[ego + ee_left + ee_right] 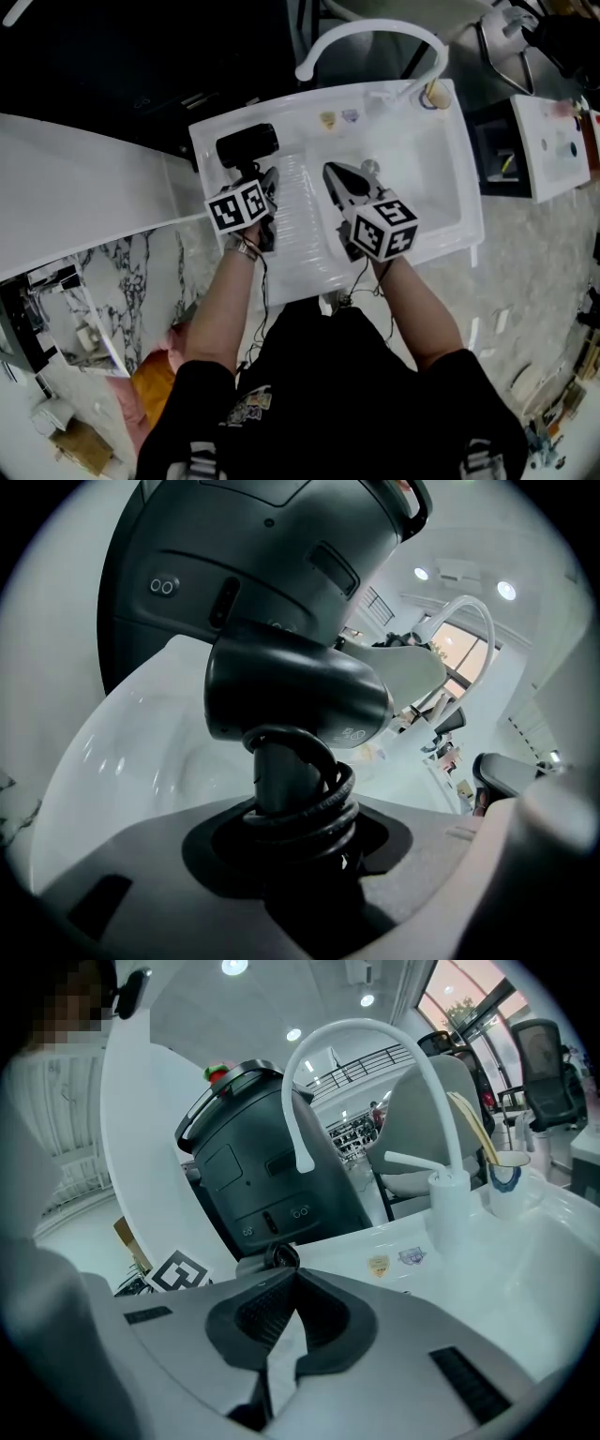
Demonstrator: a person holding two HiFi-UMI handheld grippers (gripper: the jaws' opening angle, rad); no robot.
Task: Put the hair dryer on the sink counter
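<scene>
The black hair dryer (247, 145) is at the back left corner of the white sink counter (302, 246). My left gripper (257, 180) is shut on its handle. In the left gripper view the dryer (291, 691) stands barrel-up between the jaws. Its black cord (314, 803) is wound round the handle at the left gripper (300, 829). I cannot tell whether the dryer rests on the counter. My right gripper (332, 172) hangs over the ribbed drainer beside the basin. The right gripper (292, 1275) is shut, its tips meeting on nothing.
A white arched faucet (375, 33) (361, 1035) rises at the back of the sink. A cup with a toothbrush (434, 94) (506, 1171) stands beside it. A tall dark bin-like unit (262, 1166) (272, 555) stands behind the counter. A white curved panel (84, 187) lies left.
</scene>
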